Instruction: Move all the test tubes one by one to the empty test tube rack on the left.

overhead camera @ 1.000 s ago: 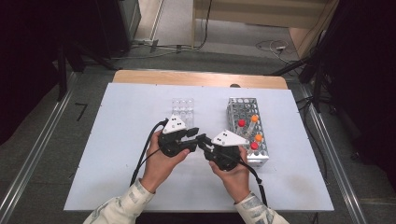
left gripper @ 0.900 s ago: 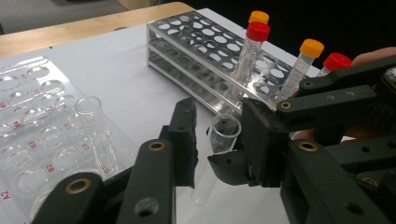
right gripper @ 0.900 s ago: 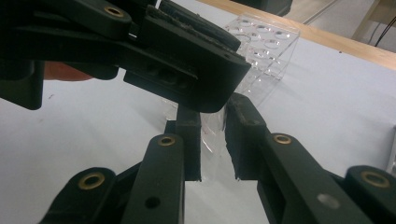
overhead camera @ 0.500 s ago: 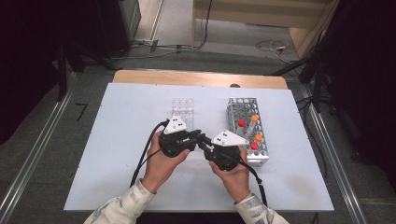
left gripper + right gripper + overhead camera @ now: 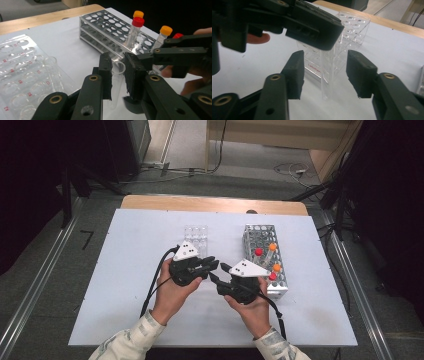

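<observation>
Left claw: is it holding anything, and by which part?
Yes. The left claw grips a clear, uncapped tube near its open top. The right claw stands open around the tube's lower end, not touching it.

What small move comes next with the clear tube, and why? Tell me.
Probably close the right tool on the clear tube. Its jaws stand open on either side of the tube's lower part, while the left tool is shut on its upper part, so this looks like a handover.
</observation>
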A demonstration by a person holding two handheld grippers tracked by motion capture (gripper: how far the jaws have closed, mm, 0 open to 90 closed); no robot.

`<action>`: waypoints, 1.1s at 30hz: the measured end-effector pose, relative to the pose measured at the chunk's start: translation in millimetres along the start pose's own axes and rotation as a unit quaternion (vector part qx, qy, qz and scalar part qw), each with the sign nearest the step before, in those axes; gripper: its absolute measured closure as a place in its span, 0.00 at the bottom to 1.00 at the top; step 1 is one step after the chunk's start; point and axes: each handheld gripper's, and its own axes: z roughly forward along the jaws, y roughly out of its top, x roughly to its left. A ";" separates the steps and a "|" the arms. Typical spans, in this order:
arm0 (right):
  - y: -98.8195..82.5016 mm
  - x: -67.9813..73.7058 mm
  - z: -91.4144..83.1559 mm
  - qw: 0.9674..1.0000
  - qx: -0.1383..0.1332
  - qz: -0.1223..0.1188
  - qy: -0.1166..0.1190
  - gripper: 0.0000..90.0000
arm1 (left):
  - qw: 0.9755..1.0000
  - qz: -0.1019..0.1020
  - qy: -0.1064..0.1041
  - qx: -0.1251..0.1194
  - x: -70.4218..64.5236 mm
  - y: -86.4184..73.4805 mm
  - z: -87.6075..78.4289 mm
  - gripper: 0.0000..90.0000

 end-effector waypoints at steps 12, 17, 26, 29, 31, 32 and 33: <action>-9.2 -4.9 -28.1 1.000 -0.014 0.003 -0.003 0.44 | 0.999 -0.006 0.020 -0.025 16.6 26.6 -12.1 0.86; -9.9 -6.7 -31.9 1.000 -0.016 0.006 -0.005 0.44 | 0.999 -0.005 0.033 -0.035 21.4 35.2 -16.6 0.86; -10.3 -7.6 -32.6 1.000 -0.019 0.005 -0.006 0.44 | 0.998 -0.009 0.052 -0.033 32.1 36.1 -18.7 0.86; -10.4 -7.1 -32.3 1.000 -0.018 0.005 -0.006 0.44 | 0.998 -0.004 0.060 -0.031 33.7 34.7 -17.1 0.86; -10.6 -7.4 -32.0 1.000 -0.017 0.006 -0.006 0.44 | 0.998 -0.004 0.062 -0.029 34.5 33.0 -15.4 0.86; -10.7 -7.7 -31.9 1.000 -0.017 0.005 -0.007 0.44 | 0.998 -0.006 0.064 -0.028 34.9 31.9 -14.4 0.86; -10.9 -7.6 -31.7 1.000 -0.017 0.006 -0.007 0.44 | 0.997 -0.006 0.067 -0.026 35.5 30.7 -13.3 0.86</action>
